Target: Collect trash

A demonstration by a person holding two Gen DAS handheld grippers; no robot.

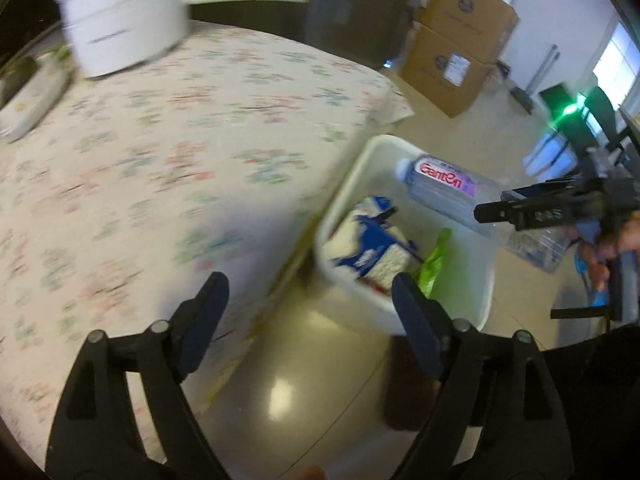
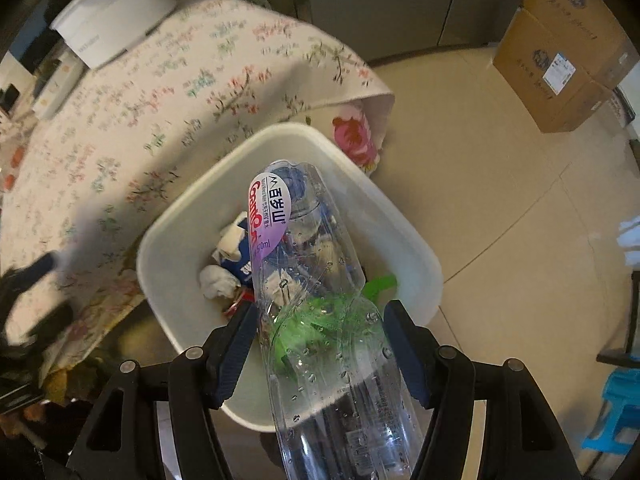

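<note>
We see the floral-clothed tabletop (image 1: 168,152) carrying a white pot (image 1: 124,20). Just beside its edge, on the floor, stands the white bin (image 2: 400,240) with a blue-and-white wrapper (image 1: 372,248) and green plastic scrap (image 1: 434,264) inside. Our right tool (image 2: 320,344) pinches a clear Ganten water bottle (image 2: 316,280), cap downward, over the bin. Our left tool (image 1: 308,312) is spread wide, nothing between its fingers.
</note>
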